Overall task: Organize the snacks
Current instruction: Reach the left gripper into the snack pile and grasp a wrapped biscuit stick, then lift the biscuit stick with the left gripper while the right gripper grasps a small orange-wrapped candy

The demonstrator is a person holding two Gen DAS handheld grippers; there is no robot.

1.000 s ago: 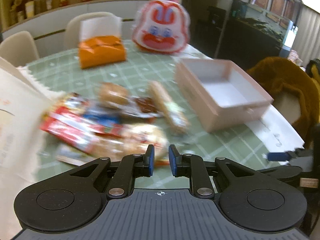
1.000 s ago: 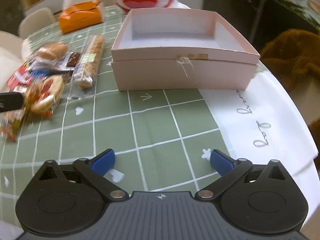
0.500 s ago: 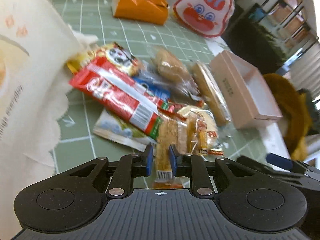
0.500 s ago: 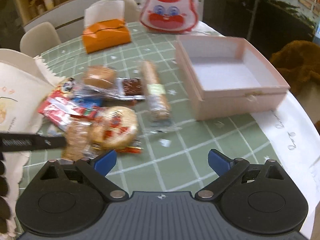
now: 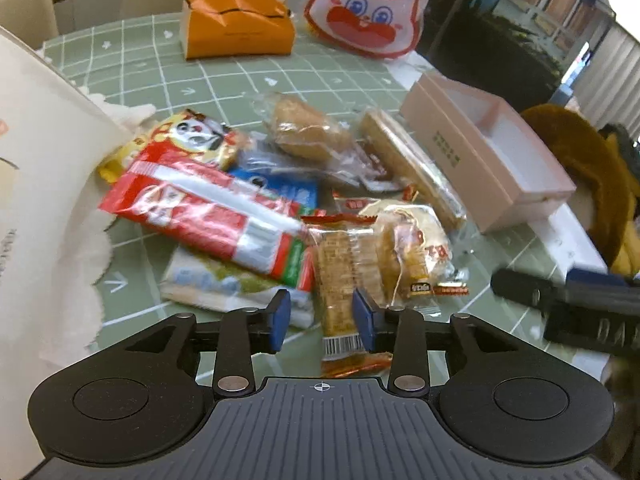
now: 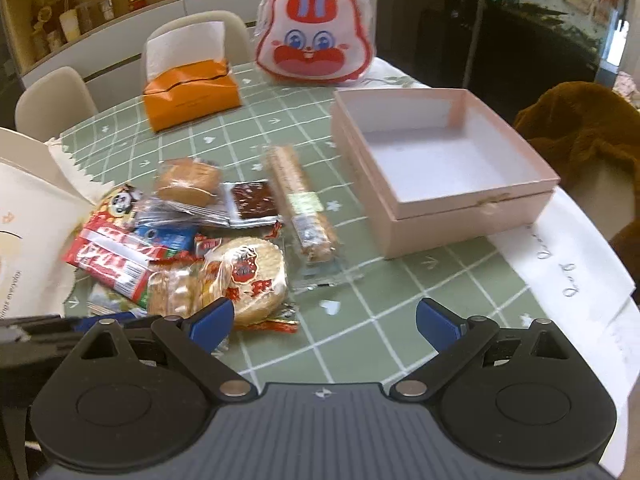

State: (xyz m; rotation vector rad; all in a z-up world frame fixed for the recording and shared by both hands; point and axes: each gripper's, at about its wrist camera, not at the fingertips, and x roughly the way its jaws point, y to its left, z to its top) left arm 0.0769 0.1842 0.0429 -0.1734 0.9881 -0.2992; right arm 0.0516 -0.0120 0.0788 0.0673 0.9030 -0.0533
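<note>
Sorting barely begun, by my reading: pink box [image 6: 444, 168] stands open and bare inside, no snack in it. All snacks lie heaped on tabletop [image 6: 360, 320] left of pink box: long oat bar [image 6: 302, 208] nearest it, round rice cracker pack [image 6: 250, 276], bun [image 6: 188, 182], red wrapper [image 5: 208, 216] farther left. Left gripper [image 5: 322, 316] partly spread, straddling near end of biscuit pack [image 5: 344, 276], not yet pinching. Right gripper [image 6: 324, 322] spread wide, holding nothing, hovering in front of pink box. Everything left to move.
</note>
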